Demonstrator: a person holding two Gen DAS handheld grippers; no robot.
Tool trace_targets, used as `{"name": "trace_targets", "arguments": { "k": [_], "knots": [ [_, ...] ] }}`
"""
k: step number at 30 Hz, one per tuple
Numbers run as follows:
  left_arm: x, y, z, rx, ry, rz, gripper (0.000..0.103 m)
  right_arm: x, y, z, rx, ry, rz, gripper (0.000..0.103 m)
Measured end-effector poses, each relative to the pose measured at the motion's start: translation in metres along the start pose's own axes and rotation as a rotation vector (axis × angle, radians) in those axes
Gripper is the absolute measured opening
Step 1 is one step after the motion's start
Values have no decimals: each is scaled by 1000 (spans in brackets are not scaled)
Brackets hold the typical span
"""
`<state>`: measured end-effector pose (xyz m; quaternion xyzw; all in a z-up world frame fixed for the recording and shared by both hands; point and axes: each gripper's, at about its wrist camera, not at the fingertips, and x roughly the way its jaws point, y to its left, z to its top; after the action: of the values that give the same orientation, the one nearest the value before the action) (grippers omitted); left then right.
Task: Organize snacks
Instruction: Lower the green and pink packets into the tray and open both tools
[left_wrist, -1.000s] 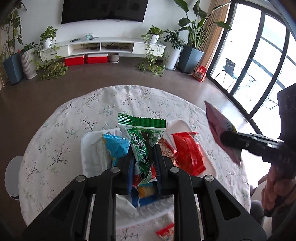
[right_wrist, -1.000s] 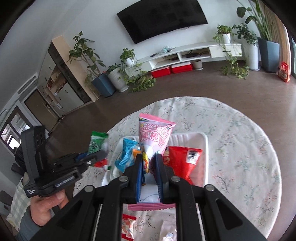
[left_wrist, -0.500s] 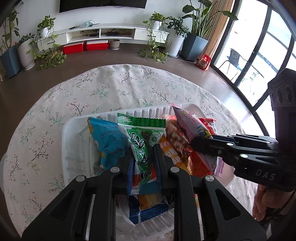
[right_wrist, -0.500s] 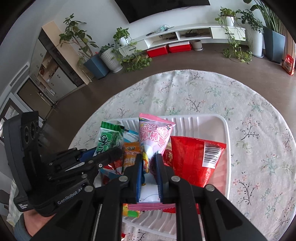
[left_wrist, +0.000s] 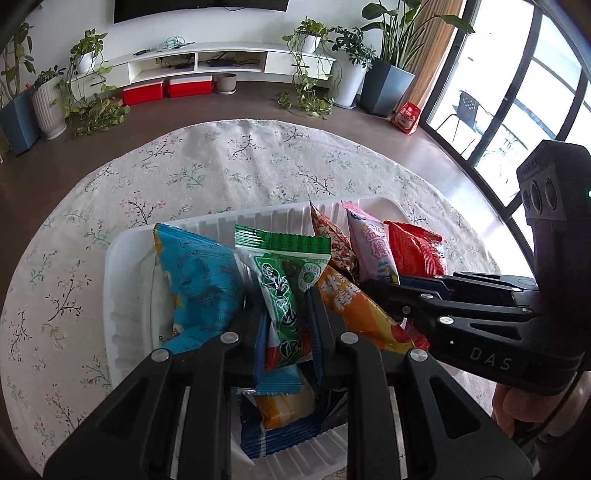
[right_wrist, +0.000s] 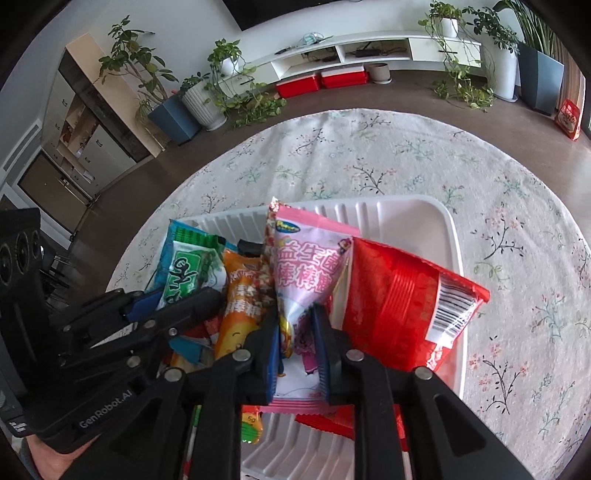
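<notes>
Crinkly foil-plastic, so both packets look light, soft and slippery; best pinched at the flat lower end, as now: left gripper (left_wrist: 286, 314) clamps the green snack packet (left_wrist: 284, 280), centre of frame. Right gripper (right_wrist: 297, 341) has its jaws just easing apart w/ the pink lollipop packet (right_wrist: 308, 269) between them, pads seemingly touching. Both packets stand upright among others in the white ribbed tray (right_wrist: 417, 218), mid-frame.

A home living room: a wall-mounted television (left_wrist: 201, 5) hangs above a long white media console (left_wrist: 207, 61), with potted plants (left_wrist: 388, 55) ranged along the wall and by the tall glazed doors (left_wrist: 517, 92). A round table under a floral tablecloth (left_wrist: 221, 166) stands on the brown floor, and kitchen-style cabinets (right_wrist: 85, 122) show at one side
</notes>
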<state>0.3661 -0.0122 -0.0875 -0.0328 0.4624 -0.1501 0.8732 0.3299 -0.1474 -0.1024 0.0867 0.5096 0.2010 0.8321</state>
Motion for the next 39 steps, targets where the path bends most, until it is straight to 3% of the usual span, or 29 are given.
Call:
{"name": "trace_targets", "arguments": {
  "k": [6, 9, 11, 21, 23, 27, 29, 33, 35, 39],
  "knots": [
    [-3, 3, -1, -19, -8, -14, 22, -5, -2, 1, 9, 3, 11, 24],
    [-6, 2, -1, -20, -12, -6, 28, -10, -2, 0, 8, -2, 5, 34],
    [-6, 1, -1, -17, -10, -11, 39, -14, -2, 0, 12, -12, 10, 39],
    [-14, -5, 0, -7, -30, -13, 57, -32, -7, -1, 32, -48, 15, 45],
    [-19, -6, 0, -8, -39, -11, 66, -37, -7, -1, 39, -60, 11, 48],
    [-32, -9, -1, -8, -63, -6, 79, -56, -10, -2, 67, -115, 23, 70],
    [-39, -10, -2, -6, -75, 11, 93, -69, -12, -4, 86, -155, 39, 78],
    [-57, -9, -7, -18, -97, 21, 96, -94, -16, -11, 118, -204, 65, 84],
    [-70, -9, -13, -26, -107, 35, 103, -106, -18, -17, 124, -233, 67, 88],
    [-92, -11, -35, -21, -110, 110, 103, -126, -20, -38, 130, -257, 98, 98]
  ]
}}
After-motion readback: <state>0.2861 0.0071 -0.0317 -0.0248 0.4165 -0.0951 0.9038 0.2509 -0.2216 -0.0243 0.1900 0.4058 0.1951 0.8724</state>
